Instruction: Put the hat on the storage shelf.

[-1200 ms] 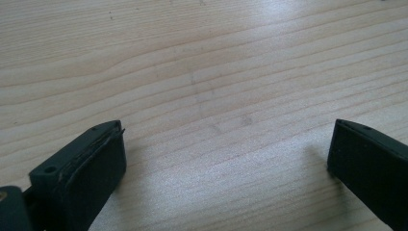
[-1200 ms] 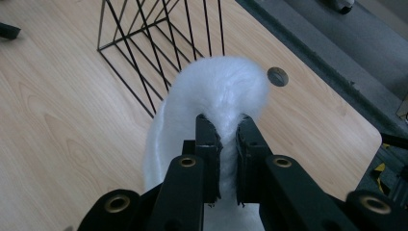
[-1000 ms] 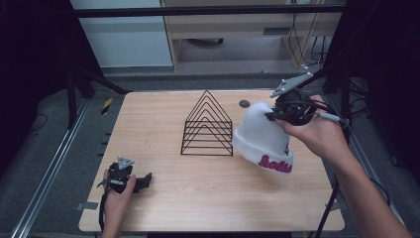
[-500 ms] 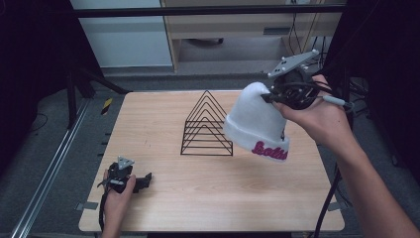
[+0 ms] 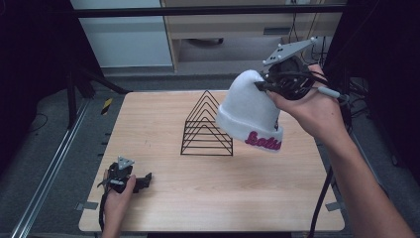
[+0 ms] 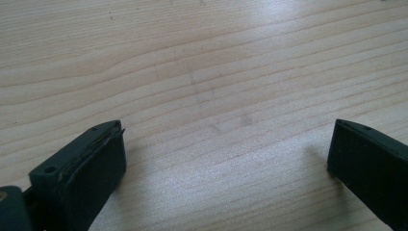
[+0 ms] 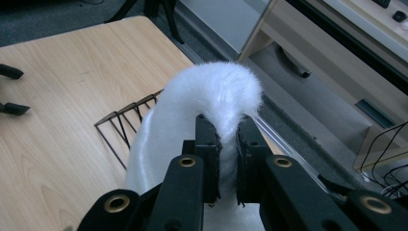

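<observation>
A white knit beanie (image 5: 247,113) with pink lettering on its cuff hangs in the air above the right side of the table, cuff down. My right gripper (image 5: 262,85) is shut on the beanie's crown; in the right gripper view the white fabric (image 7: 211,96) is pinched between the two black jaws of my right gripper (image 7: 227,126). A black wire rack (image 5: 205,126) of triangular dividers stands at mid-table, just left of the hat. My left gripper (image 5: 143,180) rests low on the table's near left, jaws wide apart over bare wood (image 6: 216,120).
The wooden table (image 5: 163,198) has free room at its front and left. A metal rail (image 5: 49,168) runs along the floor on the left. A cabinet and cables stand behind the table's far edge.
My right gripper has lifted the beanie off the table, and it now hangs in the air beside the wire rack. The left gripper has stayed put.
</observation>
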`<state>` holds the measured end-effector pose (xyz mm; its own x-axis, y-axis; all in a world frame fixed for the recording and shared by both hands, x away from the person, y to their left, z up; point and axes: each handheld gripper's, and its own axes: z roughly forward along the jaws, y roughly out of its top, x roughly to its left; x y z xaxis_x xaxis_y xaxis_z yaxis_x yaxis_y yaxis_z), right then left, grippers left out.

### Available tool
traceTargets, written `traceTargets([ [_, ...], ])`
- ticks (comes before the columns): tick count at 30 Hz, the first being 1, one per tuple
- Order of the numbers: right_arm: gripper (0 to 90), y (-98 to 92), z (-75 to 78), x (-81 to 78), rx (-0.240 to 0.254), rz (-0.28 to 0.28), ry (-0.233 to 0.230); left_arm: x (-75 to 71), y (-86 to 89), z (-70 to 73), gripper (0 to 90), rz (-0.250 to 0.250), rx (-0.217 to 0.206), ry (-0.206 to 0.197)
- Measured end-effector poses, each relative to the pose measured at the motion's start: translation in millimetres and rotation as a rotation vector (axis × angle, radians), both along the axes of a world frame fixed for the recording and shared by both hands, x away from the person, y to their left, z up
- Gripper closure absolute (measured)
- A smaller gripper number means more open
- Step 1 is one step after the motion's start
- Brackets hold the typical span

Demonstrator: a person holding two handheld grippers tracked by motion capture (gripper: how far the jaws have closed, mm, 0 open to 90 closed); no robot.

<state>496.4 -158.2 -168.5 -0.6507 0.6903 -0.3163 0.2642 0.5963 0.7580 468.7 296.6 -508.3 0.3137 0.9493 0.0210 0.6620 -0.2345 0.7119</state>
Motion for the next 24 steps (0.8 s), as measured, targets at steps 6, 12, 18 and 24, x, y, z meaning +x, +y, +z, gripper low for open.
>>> traceTargets([
  [6, 82.5, 1.2, 0.6, 2.1, 0.014, -0.017, -0.035, 0.0, 0.0, 0.0, 0.0, 0.000, 0.000, 0.000],
  [12, 82.5, 3.8, 3.9, 4.2, 0.032, -0.025, -0.067, 0.0, 0.0, 0.0, 0.0, 0.000, 0.000, 0.000],
  [18, 82.5, 5.7, 6.5, 5.1, 0.045, -0.027, -0.085, 0.0, 0.0, 0.0, 0.0, 0.000, 0.000, 0.000],
  [24, 82.5, 8.6, 6.0, 5.1, 0.050, -0.023, -0.087, 0.0, 0.0, 0.0, 0.0, 0.000, 0.000, 0.000],
])
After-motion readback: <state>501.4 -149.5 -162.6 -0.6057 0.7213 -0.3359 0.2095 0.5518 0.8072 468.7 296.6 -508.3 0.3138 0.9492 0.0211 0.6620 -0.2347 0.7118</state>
